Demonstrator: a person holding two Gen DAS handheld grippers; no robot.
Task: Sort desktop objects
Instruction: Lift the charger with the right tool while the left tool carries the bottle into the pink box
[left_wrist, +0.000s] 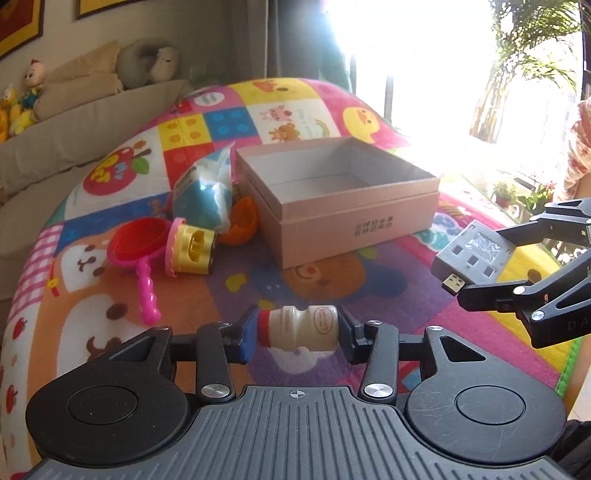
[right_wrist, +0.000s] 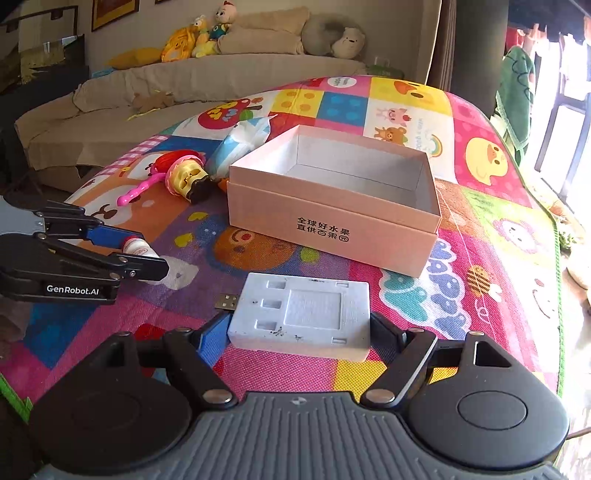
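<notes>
The left gripper (left_wrist: 297, 332) pinches a small drink bottle (left_wrist: 301, 326) sideways by cap and base, above the colourful play mat (left_wrist: 388, 295). The right gripper (right_wrist: 299, 332) clamps a flat grey USB device (right_wrist: 301, 314), plug pointing left. Ahead of both grippers sits an open pink box (right_wrist: 332, 206). Beyond the left gripper, left of the box, lie a red toy strainer (left_wrist: 138, 247), a gold toy (left_wrist: 192, 251) and a tissue pack (left_wrist: 205, 195).

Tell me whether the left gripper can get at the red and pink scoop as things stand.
Probably not yet. The left gripper is shut on a small bottle, so its jaws are full. The scoop itself lies uncovered on the mat, with the gold toy right beside it.
</notes>
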